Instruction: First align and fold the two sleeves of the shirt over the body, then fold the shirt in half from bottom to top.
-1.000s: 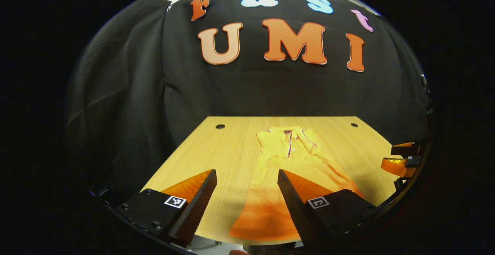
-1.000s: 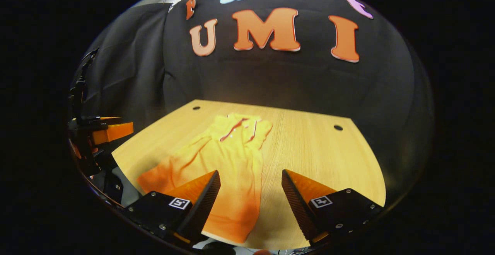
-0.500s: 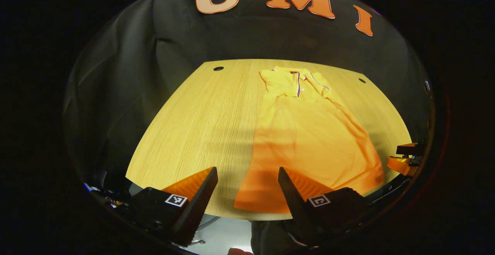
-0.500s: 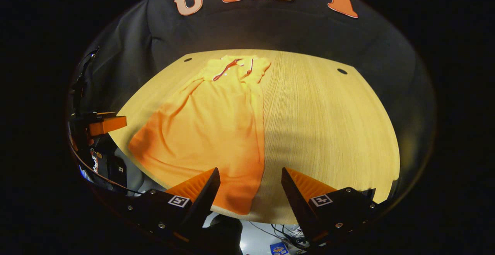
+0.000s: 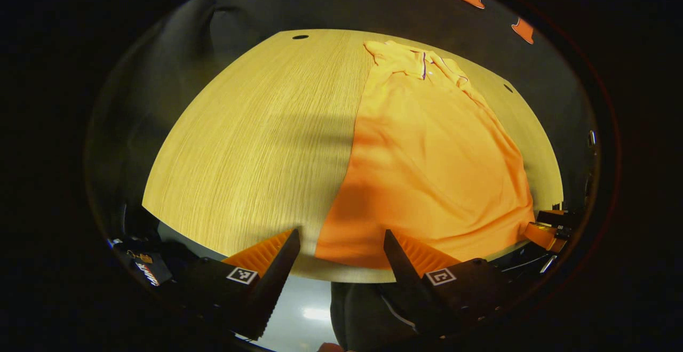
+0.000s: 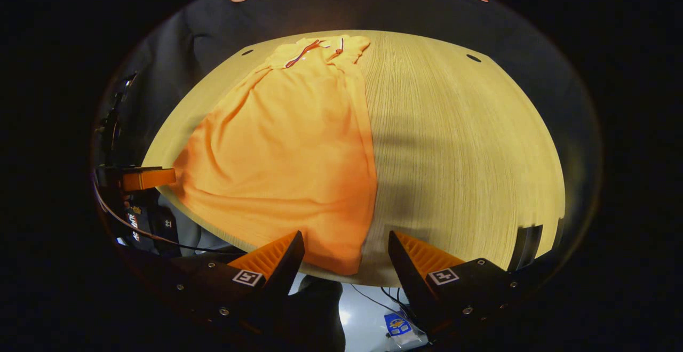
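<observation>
Left gripper view, both tongs point(image 5: 341, 245) point(image 6: 346, 248) gaping, now lower, over shirt point(image 5: 427, 154) hem, nearer than before.

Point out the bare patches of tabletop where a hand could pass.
Bare wooden table runs wide between the orange shirt and the table's left edge, and again right of the shirt in the right gripper view. The shirt's hem fills the near edge.

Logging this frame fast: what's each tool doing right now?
Left tool: open, holding nothing, near the shirt hem.
Right tool: open, holding nothing.
</observation>
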The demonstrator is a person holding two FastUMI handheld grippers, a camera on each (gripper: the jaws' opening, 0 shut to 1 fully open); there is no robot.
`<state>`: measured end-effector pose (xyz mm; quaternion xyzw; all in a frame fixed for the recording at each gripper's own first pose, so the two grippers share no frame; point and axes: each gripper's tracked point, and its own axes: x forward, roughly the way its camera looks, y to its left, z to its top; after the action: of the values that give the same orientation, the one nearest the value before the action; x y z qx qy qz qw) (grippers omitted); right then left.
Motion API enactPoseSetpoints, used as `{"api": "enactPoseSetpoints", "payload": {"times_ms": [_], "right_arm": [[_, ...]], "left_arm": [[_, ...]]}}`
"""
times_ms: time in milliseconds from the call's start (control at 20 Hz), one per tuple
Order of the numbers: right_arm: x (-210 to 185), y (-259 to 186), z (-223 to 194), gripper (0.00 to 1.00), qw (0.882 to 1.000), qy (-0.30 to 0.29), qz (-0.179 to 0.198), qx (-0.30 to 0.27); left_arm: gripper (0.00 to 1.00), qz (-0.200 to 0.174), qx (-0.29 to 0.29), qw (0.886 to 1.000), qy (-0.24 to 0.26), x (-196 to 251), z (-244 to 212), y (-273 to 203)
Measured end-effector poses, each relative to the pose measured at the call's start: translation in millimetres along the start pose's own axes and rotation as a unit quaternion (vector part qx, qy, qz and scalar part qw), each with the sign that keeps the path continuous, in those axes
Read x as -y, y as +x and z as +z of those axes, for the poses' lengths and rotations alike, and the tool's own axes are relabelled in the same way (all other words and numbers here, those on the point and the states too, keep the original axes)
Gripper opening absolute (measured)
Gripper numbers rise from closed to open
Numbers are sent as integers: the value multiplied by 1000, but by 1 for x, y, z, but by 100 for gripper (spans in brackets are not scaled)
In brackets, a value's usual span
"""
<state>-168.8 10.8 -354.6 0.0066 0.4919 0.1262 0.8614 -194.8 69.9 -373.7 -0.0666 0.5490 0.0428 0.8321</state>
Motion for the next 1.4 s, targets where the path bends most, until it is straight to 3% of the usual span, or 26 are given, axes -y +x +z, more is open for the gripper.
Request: {"api": "enactPoseSetpoints", "payload": {"times_ms": [300, 450, 600, 700, 750, 800, 850, 900, 950, 1000, 1050, 1100, 1400], "right_arm": [[-3, 5, -6, 98, 1000, 5, -1, -7], [-9, 4, -9, 96, 1000, 8, -7, -16], [-13, 5, -13, 95, 999, -34, -21, -29], [-15, 6, -13, 85, 998, -33, -21, -41], [-13, 6, -10, 68, 999, -23, -23, -41], [-9, 7, -8, 64, 999, -4, -28, -37], [-5, 9, -7, 42, 999, 14, -30, -36], [-6, 9, -7, 28, 999, 27, -20, -36], [-11, 10, -5, 20, 999, 29, 0, -37], [-12, 11, -5, 20, 998, 48, 14, -39], [-17, 8, -2, 14, 995, 86, 37, -39], [-25, 9, -7, 7, 990, 110, 69, -57], [-31, -4, 38, 7, 982, 156, 106, -7]], "left_arm": [[97, -6, -27, 999, 41, -3, -12, 0], [98, -2, -31, 999, 36, 12, -14, 0], [96, -6, -32, 998, 45, 23, -13, 1], [84, -13, -41, 998, 55, 29, -14, 2], [71, -18, -44, 997, 62, 34, -12, 3], [64, -27, -45, 997, 65, 40, -11, 2], [43, -33, -46, 997, 58, 46, -11, 4], [22, -32, -50, 996, 60, 48, -10, 2], [10, -39, -51, 996, 64, 50, -9, 5], [10, -46, -53, 995, 68, 52, -7, 6], [10, -48, -44, 997, 50, 51, -3, 4], [1, -58, -47, 997, 34, 52, -4, 5], [1, -91, -20, 996, -3, 51, 41, -11]]}}
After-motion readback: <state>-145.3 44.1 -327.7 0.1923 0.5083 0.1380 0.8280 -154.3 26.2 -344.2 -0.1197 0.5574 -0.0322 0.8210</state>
